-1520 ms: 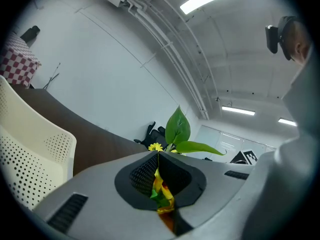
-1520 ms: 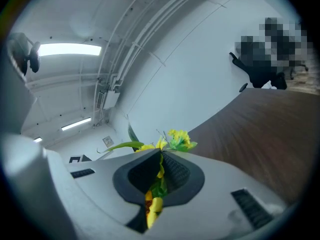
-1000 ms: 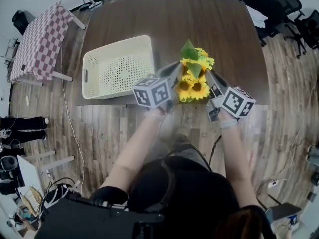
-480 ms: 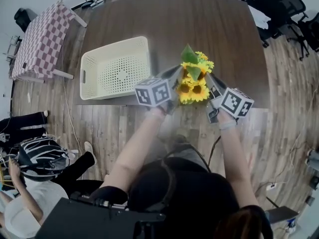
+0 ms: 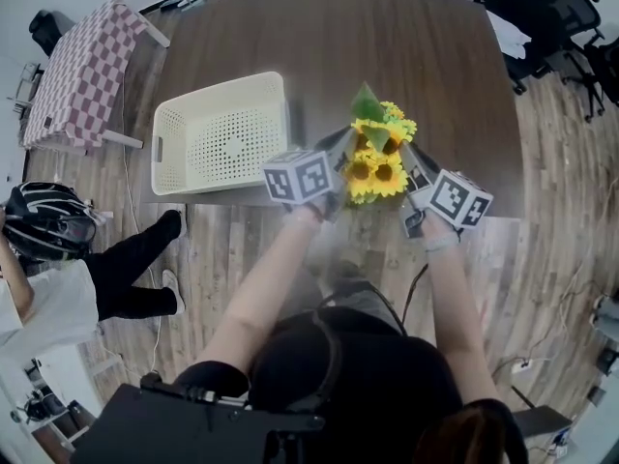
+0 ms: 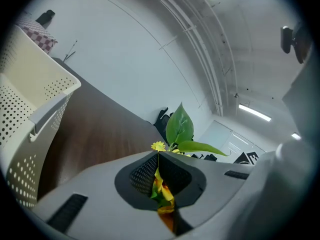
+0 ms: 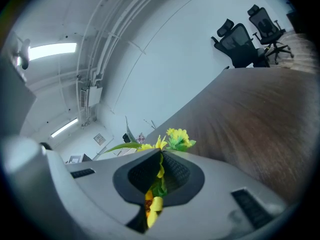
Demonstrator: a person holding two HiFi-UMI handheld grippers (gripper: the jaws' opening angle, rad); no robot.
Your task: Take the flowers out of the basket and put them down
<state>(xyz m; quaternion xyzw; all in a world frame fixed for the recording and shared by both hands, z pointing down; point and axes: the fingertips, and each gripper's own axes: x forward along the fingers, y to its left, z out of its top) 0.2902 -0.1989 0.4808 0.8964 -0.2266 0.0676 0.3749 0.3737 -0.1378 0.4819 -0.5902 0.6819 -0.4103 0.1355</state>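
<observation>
You have the flowers out of the basket already. They hang between your two claws, just over the near edge of the table.

Your left claw is squeezed tight on the bunch from the 9 o'clock side. Your right claw is squeezed tight on it from the 3 o'clock side. In each gripper view you can see yellow petals and green bits pinched in the thin slit between the jaws. Neither claw is nearer than the other, so both hold the bunch the same.

From your head, the bunch runs from 6 o'clock to 12 o'clock. The big yellow blooms are at the 6 o'clock end, close to you. The big green leaf sticks out at the 12 o'clock end. I cannot tell if the bottom of the bunch touches the wood yet.

The empty basket sits at 9 o'clock from the flowers, just beside your left claw. Bare brown table lies at 12 o'clock and 1 o'clock from the flowers. I think that is the best spot to put them down, because there they will not bump the basket.

Both your arms reach straight out in front of you, side by side. Both claws point forward and dip a little toward the table. The marker cubes ride on top.

To finish, I think you must go a bit toward 12 o'clock, go low, and open both claws at once.
</observation>
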